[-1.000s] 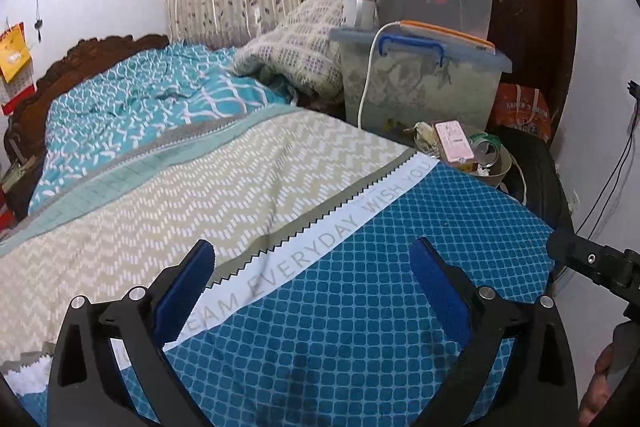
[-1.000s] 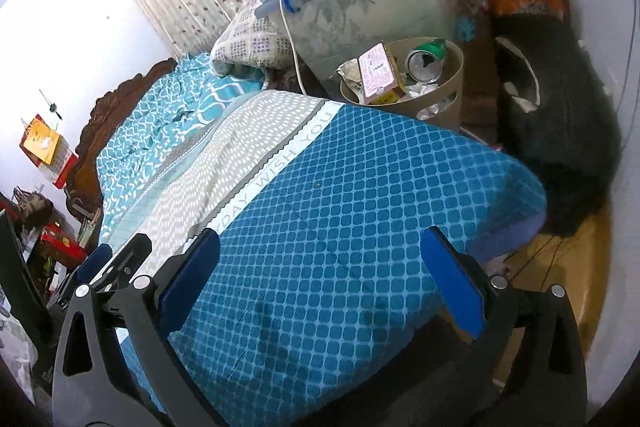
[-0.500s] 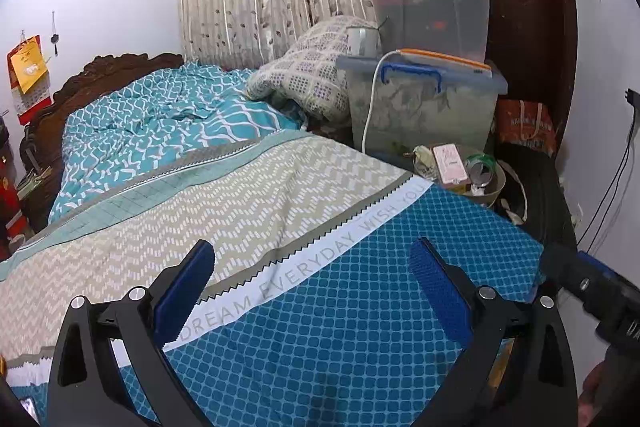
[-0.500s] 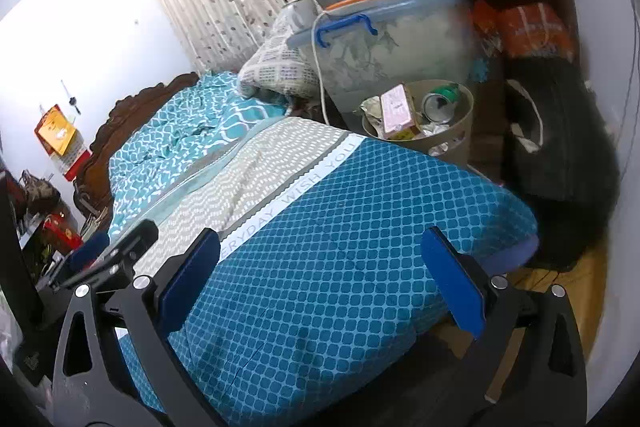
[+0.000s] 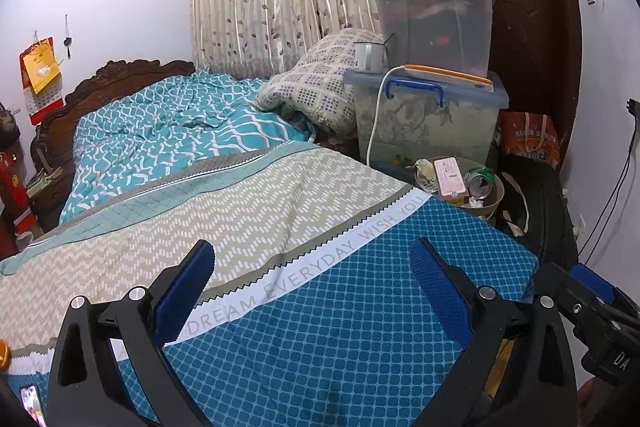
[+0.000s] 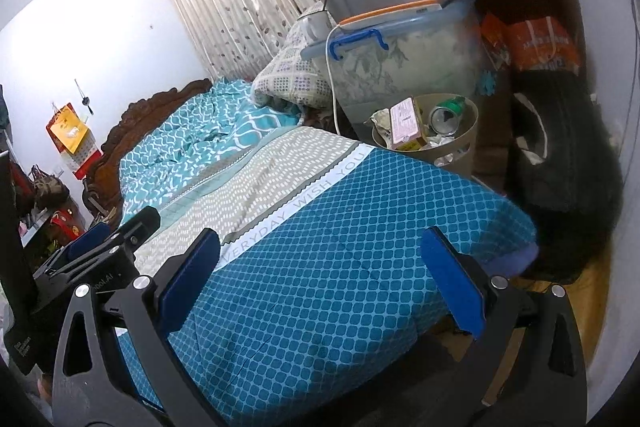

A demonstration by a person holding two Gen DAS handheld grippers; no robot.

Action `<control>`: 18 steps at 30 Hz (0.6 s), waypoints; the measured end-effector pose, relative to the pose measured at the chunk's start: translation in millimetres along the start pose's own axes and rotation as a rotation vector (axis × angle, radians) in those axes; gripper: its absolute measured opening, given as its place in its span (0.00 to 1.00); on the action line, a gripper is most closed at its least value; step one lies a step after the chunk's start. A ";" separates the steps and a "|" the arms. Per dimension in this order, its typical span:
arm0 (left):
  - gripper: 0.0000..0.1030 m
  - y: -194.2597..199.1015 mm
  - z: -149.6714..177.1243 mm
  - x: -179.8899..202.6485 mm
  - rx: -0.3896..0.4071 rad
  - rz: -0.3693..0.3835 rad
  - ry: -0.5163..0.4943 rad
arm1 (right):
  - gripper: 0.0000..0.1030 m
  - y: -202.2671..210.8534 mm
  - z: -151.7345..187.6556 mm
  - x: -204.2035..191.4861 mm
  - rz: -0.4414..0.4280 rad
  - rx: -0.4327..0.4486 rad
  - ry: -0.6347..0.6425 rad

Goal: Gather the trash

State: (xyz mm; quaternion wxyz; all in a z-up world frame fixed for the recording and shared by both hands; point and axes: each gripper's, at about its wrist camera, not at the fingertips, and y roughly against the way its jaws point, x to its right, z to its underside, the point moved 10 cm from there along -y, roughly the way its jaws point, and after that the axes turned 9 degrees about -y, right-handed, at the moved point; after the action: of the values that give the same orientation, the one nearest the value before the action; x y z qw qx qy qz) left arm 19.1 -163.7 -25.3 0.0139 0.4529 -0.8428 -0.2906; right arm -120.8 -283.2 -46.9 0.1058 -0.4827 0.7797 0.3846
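Two claws are in your hands above the foot of the bed with the blue diamond-patterned quilt (image 5: 340, 339): your left claw (image 5: 312, 287) has its blue pads spread wide with nothing between them, and your right claw (image 6: 320, 275) is spread the same way, also holding nothing. The trash sits in the round beige plastic wastebasket (image 6: 466, 143) just beside the bed's far corner, below the clear plastic storage bins (image 5: 432, 115): a pink rectangular carton (image 6: 404, 121), a crushed green drink can (image 6: 446, 113) and crumpled paper (image 5: 424, 171).
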 end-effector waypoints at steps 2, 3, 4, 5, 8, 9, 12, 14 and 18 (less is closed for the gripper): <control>0.92 2.4 -1.1 0.2 0.005 -0.008 0.000 | 0.96 0.5 -0.6 0.3 -0.001 0.002 -0.003; 0.92 3.5 -1.8 0.1 0.008 -0.014 -0.001 | 0.97 1.0 -0.6 1.0 -0.002 0.002 -0.005; 0.92 4.6 -2.4 0.2 0.010 -0.024 -0.004 | 0.97 1.4 -0.4 1.8 -0.003 0.002 -0.007; 0.92 5.9 -3.4 0.5 0.014 -0.033 -0.009 | 0.97 1.2 -0.8 2.0 -0.003 0.001 -0.008; 0.92 9.3 -4.5 1.8 0.023 -0.041 -0.015 | 0.97 1.3 -0.6 2.3 -0.005 0.000 -0.011; 0.92 9.9 -4.6 2.2 0.024 -0.041 -0.016 | 0.97 1.6 -0.3 2.6 -0.005 0.000 -0.012; 0.92 11.2 -5.2 2.5 0.025 -0.048 -0.014 | 0.97 1.1 0.6 4.0 -0.007 -0.005 -0.015; 0.92 12.2 -5.4 1.5 0.027 -0.055 -0.010 | 0.97 1.4 1.5 3.8 -0.008 -0.005 -0.016; 0.92 13.8 -5.5 -1.3 0.032 -0.073 -0.004 | 0.97 1.1 1.3 3.7 -0.008 -0.005 -0.016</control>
State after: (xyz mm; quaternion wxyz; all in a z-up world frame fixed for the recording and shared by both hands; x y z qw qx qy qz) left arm 11.1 -159.5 -13.5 -0.0054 0.4828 -0.8304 -0.2782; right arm -123.9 -284.5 -49.3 0.1125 -0.4830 0.7759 0.3899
